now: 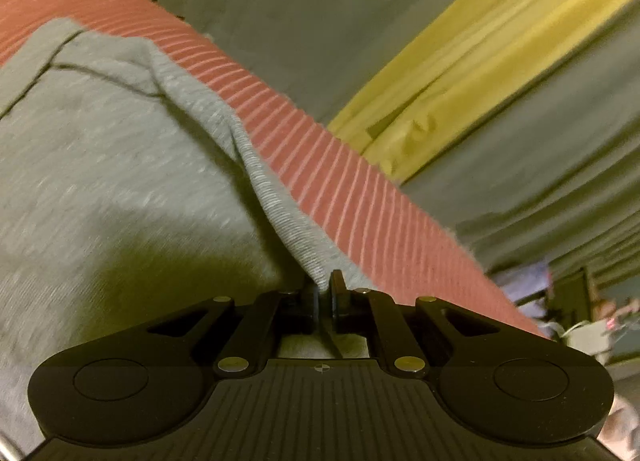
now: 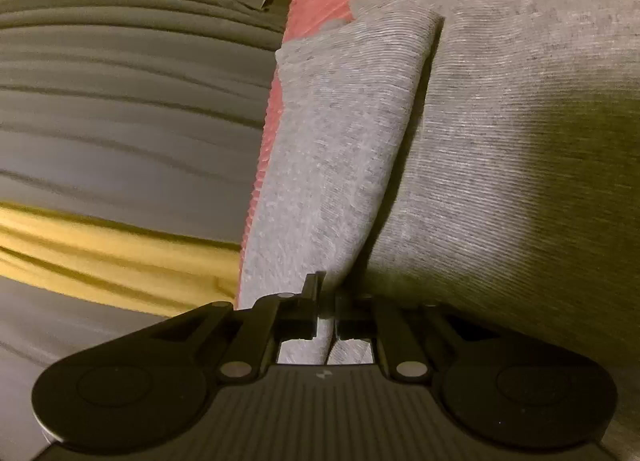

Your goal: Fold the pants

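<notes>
Left wrist view: left gripper (image 1: 325, 295) and right gripper (image 2: 327, 301) each pinch the grey pants (image 1: 100, 165) near the red ribbed waistband (image 1: 320, 165); soft, limp, light knit, best held there.

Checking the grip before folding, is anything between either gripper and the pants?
Nothing visible. The left gripper has its fingers closed on a ridge of the grey pants, and the right gripper pinches a fold of the same fabric; no other object sits between fingers and cloth.
</notes>
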`<state>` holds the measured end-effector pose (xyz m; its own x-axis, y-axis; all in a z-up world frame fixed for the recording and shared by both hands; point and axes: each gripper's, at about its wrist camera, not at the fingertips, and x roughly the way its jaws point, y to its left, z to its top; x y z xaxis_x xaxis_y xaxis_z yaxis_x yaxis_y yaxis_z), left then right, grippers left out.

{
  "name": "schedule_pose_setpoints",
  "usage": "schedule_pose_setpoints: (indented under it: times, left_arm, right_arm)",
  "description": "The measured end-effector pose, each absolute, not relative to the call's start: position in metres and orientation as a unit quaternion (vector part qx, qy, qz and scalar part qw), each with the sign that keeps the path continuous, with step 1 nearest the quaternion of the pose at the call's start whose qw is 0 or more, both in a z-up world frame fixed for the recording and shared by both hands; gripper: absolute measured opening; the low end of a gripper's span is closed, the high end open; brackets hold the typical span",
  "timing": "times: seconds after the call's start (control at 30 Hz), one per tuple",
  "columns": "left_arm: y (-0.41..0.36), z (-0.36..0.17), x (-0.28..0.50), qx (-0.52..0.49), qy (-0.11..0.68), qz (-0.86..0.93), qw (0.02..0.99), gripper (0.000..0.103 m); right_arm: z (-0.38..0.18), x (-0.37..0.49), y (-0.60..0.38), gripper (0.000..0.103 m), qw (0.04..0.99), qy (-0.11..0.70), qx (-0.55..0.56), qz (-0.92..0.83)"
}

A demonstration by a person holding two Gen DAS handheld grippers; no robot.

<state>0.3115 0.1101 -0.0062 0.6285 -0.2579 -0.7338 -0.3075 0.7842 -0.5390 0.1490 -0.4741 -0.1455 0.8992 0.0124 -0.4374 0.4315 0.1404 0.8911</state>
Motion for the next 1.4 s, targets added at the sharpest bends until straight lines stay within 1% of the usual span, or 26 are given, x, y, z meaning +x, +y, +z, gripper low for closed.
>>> schedule_pose_setpoints:
  times: [0.1, 0.17, 0.27, 0.4, 0.5, 0.53, 0.63, 0.67, 0.7, 0.73, 0.77, 0.8, 0.83, 0.9, 0.93, 1.0, 1.03, 1.07, 1.13, 1.17, 1.2, 1.23, 1.3, 1.33, 1.37, 1.4]
  left_arm:
    - [0.117, 0.008, 0.289, -0.329, 0.416, 0.004, 0.848, 0.007]
    - [0.12, 0.027, 0.265, -0.316, 0.404, -0.012, 0.859, 0.007]
    - [0.128, 0.056, 0.225, -0.311, 0.379, -0.042, 0.871, 0.007]
    - [0.138, 0.082, 0.143, -0.301, 0.349, -0.071, 0.885, 0.007]
    - [0.144, 0.076, 0.069, -0.313, 0.364, -0.068, 0.875, 0.009]
    - [0.145, 0.067, 0.052, -0.314, 0.381, -0.058, 0.868, 0.014]
    - [0.148, 0.039, 0.022, -0.267, 0.431, 0.009, 0.862, 0.018]
    - [0.157, 0.031, 0.017, -0.271, 0.444, 0.03, 0.854, 0.021]
    - [0.166, 0.023, 0.017, -0.292, 0.45, 0.04, 0.843, 0.032]
    - [0.18, 0.017, 0.017, -0.341, 0.452, 0.048, 0.823, 0.045]
    - [0.195, 0.013, 0.017, -0.397, 0.446, 0.056, 0.8, 0.051]
    - [0.206, 0.012, 0.018, -0.43, 0.436, 0.063, 0.788, 0.063]
    - [0.217, 0.012, 0.023, -0.441, 0.422, 0.07, 0.789, 0.071]
    - [0.231, 0.015, 0.034, -0.417, 0.411, 0.12, 0.802, 0.074]
    - [0.234, 0.017, 0.039, -0.401, 0.401, 0.134, 0.813, 0.079]
    - [0.24, 0.018, 0.054, -0.371, 0.402, 0.143, 0.825, 0.08]
    - [0.24, 0.015, 0.063, -0.362, 0.404, 0.137, 0.829, 0.085]
    - [0.24, 0.012, 0.072, -0.355, 0.411, 0.13, 0.829, 0.085]
    - [0.239, 0.002, 0.09, -0.347, 0.426, 0.133, 0.825, 0.084]
    - [0.237, -0.006, 0.096, -0.344, 0.433, 0.135, 0.822, 0.081]
    - [0.239, -0.009, 0.103, -0.348, 0.435, 0.139, 0.819, 0.067]
    - [0.239, -0.009, 0.105, -0.354, 0.431, 0.135, 0.819, 0.039]
    - [0.243, -0.01, 0.114, -0.38, 0.429, 0.124, 0.81, 0.016]
    - [0.241, -0.011, 0.11, -0.392, 0.422, 0.118, 0.809, 0.014]
    - [0.244, -0.007, 0.115, -0.398, 0.412, 0.109, 0.812, 0.014]
    - [0.244, 0.001, 0.114, -0.392, 0.404, 0.1, 0.821, 0.013]
  right_arm:
    - [-0.143, 0.146, -0.478, 0.005, 0.722, 0.178, 0.652, -0.149]
    - [-0.128, 0.143, -0.48, 0.003, 0.733, 0.185, 0.636, -0.155]
    - [-0.084, 0.126, -0.486, 0.003, 0.769, 0.156, 0.606, -0.132]
    - [-0.027, 0.073, -0.497, 0.003, 0.805, 0.114, 0.574, -0.095]
    - [-0.007, 0.029, -0.501, 0.003, 0.824, 0.112, 0.547, -0.094]
    - [-0.006, 0.017, -0.502, 0.003, 0.828, 0.124, 0.537, -0.102]
    - [-0.019, -0.005, -0.502, 0.003, 0.833, 0.186, 0.496, -0.158]
    - [-0.031, -0.007, -0.502, 0.003, 0.822, 0.215, 0.497, -0.179]
    - [-0.041, -0.008, -0.504, 0.004, 0.808, 0.239, 0.504, -0.189]
    - [-0.053, -0.007, -0.506, 0.005, 0.793, 0.257, 0.517, -0.196]
    - [-0.062, -0.008, -0.506, 0.007, 0.783, 0.262, 0.526, -0.204]
    - [-0.07, -0.01, -0.505, 0.007, 0.782, 0.269, 0.522, -0.21]
    - [-0.074, -0.009, -0.503, 0.007, 0.783, 0.279, 0.513, -0.216]
    - [-0.078, -0.008, -0.497, 0.007, 0.79, 0.29, 0.491, -0.225]
    - [-0.08, -0.006, -0.494, 0.008, 0.791, 0.299, 0.485, -0.224]
    - [-0.084, -0.001, -0.496, 0.013, 0.785, 0.302, 0.493, -0.222]
    - [-0.085, -0.001, -0.498, 0.024, 0.783, 0.303, 0.496, -0.223]
    - [-0.086, 0.005, -0.5, 0.034, 0.78, 0.303, 0.5, -0.223]
    - [-0.089, -0.003, -0.501, 0.039, 0.774, 0.296, 0.519, -0.209]
    - [-0.091, -0.003, -0.503, 0.039, 0.771, 0.294, 0.524, -0.21]
    - [-0.093, -0.002, -0.504, 0.039, 0.768, 0.293, 0.529, -0.209]
    - [-0.093, -0.002, -0.504, 0.039, 0.767, 0.29, 0.532, -0.209]
    - [-0.092, 0.002, -0.503, 0.036, 0.771, 0.284, 0.532, -0.202]
    - [-0.09, 0.006, -0.502, 0.028, 0.774, 0.283, 0.529, -0.202]
    - [-0.087, 0.008, -0.501, 0.013, 0.779, 0.28, 0.522, -0.203]
    - [-0.083, 0.009, -0.499, 0.007, 0.786, 0.277, 0.516, -0.201]
